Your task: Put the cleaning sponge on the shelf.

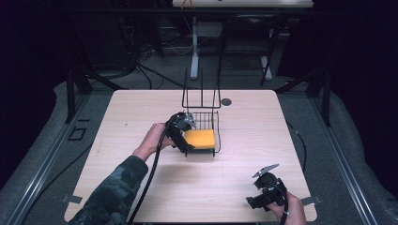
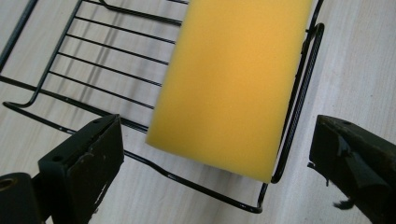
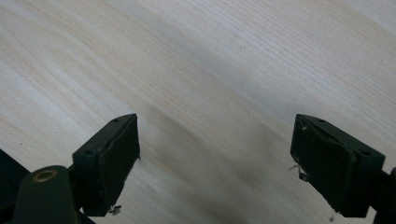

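A flat yellow sponge block [image 1: 200,138] is lying inside a black wire basket with tall handle bars [image 1: 203,108]. The basket sits near the middle of the pale wooden table [image 1: 141,187].

Nobody told me what the job is, so I can only guess. It looks like the job is about the sponge and the basket. Either the sponge goes in, or it comes out. If it goes in, that part looks done, because the sponge rests flat on the wires at the basket's near side. If it comes out, nothing has been lifted yet.

The left gripper [image 1: 180,132] is just beside the basket, at its left side. In the left gripper view its two black jaws are spread wide apart. The sponge [image 2: 233,84] and the basket's front rim [image 2: 201,184] lie between and beyond them. The jaws hold nothing. I cannot tell if they touch the wire.

The right gripper [image 1: 263,192] is well away, down by the near right corner of the table. In the right gripper view its jaws are wide too, with bare wood [image 3: 210,93] under them. It holds nothing and seems to be resting there.

A small dark round spot [image 1: 226,101] sits on the table behind the basket. I cannot tell what it is.
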Action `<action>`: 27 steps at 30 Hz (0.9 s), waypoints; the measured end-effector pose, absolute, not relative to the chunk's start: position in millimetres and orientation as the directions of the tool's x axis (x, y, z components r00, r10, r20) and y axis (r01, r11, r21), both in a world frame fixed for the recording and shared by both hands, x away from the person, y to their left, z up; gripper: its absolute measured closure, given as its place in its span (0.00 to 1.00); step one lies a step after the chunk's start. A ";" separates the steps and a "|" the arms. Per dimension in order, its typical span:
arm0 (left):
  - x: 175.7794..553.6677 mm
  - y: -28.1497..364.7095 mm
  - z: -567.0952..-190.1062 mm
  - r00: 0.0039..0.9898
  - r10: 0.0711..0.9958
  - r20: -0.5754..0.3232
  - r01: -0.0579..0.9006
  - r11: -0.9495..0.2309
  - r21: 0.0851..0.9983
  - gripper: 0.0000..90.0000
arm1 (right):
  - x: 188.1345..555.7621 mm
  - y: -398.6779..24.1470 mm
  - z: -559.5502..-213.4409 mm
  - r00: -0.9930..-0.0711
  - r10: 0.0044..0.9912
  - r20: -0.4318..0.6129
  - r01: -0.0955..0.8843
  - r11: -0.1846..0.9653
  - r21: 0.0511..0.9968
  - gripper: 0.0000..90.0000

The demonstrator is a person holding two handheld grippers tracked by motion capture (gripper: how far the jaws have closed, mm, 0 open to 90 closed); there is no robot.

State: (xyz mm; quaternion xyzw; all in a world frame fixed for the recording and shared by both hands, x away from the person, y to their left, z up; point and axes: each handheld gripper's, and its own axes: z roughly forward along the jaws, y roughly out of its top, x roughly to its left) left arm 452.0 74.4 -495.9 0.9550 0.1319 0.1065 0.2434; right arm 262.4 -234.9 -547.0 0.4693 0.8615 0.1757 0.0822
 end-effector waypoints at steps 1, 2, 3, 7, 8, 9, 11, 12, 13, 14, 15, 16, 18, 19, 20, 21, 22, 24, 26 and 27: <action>451.1 76.2 -495.4 0.941 0.309 0.137 0.204 -0.842 0.500 0.03 | 262.6 -235.0 -546.8 -0.551 0.834 0.023 0.777 0.503 0.377 0.17; 450.4 77.8 -494.9 0.940 0.312 0.135 0.205 -0.837 0.507 0.02 | 262.6 -235.1 -546.9 -0.550 0.835 0.023 0.778 0.503 0.377 0.17; 449.8 79.5 -494.3 0.941 0.311 0.135 0.205 -0.837 0.508 0.02 | 262.5 -235.1 -547.2 -0.546 0.838 0.024 0.780 0.497 0.380 0.17; 447.6 85.3 -490.8 0.938 0.317 0.137 0.209 -0.835 0.509 0.01 | 263.0 -235.6 -547.3 -0.547 0.837 0.023 0.779 0.499 0.380 0.17; 447.2 87.0 -489.0 0.938 0.318 0.136 0.209 -0.835 0.509 0.00 | 263.0 -235.5 -547.4 -0.548 0.836 0.023 0.778 0.500 0.380 0.17; 446.2 88.7 -487.4 0.937 0.321 0.138 0.210 -0.832 0.514 0.00 | 262.9 -235.4 -547.3 -0.548 0.836 0.023 0.778 0.500 0.380 0.17; 443.9 92.2 -484.0 0.935 0.329 0.135 0.215 -0.825 0.523 0.00 | 262.9 -235.8 -547.1 -0.549 0.836 0.017 0.777 0.502 0.380 0.17; 442.7 94.1 -482.2 0.934 0.332 0.135 0.217 -0.824 0.524 0.00 | 262.8 -235.9 -547.2 -0.547 0.837 0.018 0.777 0.500 0.382 0.17; 441.5 96.3 -480.4 0.933 0.332 0.142 0.213 -0.825 0.524 0.00 | 262.8 -235.9 -547.0 -0.545 0.838 0.019 0.779 0.498 0.381 0.17; 440.2 98.5 -478.5 0.931 0.337 0.140 0.218 -0.822 0.526 0.00 | 262.8 -235.9 -547.0 -0.546 0.838 0.019 0.779 0.499 0.381 0.17; 439.0 100.9 -476.5 0.929 0.342 0.142 0.223 -0.822 0.523 0.00 | 262.6 -235.9 -547.1 -0.544 0.839 0.018 0.780 0.497 0.381 0.17; 437.6 103.5 -474.5 0.928 0.345 0.145 0.224 -0.822 0.524 0.00 | 262.5 -235.7 -547.1 -0.544 0.839 0.018 0.780 0.497 0.380 0.17; 434.1 109.8 -469.7 0.922 0.358 0.148 0.232 -0.816 0.529 0.00 | 262.5 -235.4 -547.2 -0.545 0.839 0.019 0.781 0.498 0.377 0.17; 432.2 112.9 -467.6 0.919 0.365 0.150 0.235 -0.811 0.535 0.00 | 262.7 -235.6 -547.2 -0.549 0.836 0.016 0.777 0.503 0.378 0.17; 430.3 116.2 -465.5 0.916 0.371 0.150 0.239 -0.808 0.538 0.00 | 262.4 -235.2 -547.1 -0.544 0.839 0.022 0.781 0.497 0.378 0.17; 428.1 119.3 -463.7 0.912 0.377 0.161 0.239 -0.808 0.539 0.00 | 262.7 -235.3 -547.2 -0.548 0.836 0.021 0.779 0.501 0.378 0.17; 426.0 122.4 -462.2 0.908 0.384 0.168 0.243 -0.809 0.536 0.00 | 262.8 -235.3 -547.3 -0.547 0.837 0.020 0.779 0.501 0.377 0.17; 421.5 128.9 -460.5 0.906 0.388 0.167 0.247 -0.808 0.535 0.00 | 262.4 -235.1 -547.2 -0.545 0.838 0.023 0.782 0.498 0.376 0.17; 418.1 135.4 -460.6 0.901 0.397 0.173 0.257 -0.812 0.524 0.00 | 262.5 -235.1 -546.9 -0.551 0.834 0.022 0.779 0.504 0.373 0.17; 416.4 138.7 -460.8 0.901 0.398 0.174 0.259 -0.814 0.520 0.00 | 262.3 -234.9 -547.2 -0.549 0.836 0.020 0.779 0.502 0.376 0.17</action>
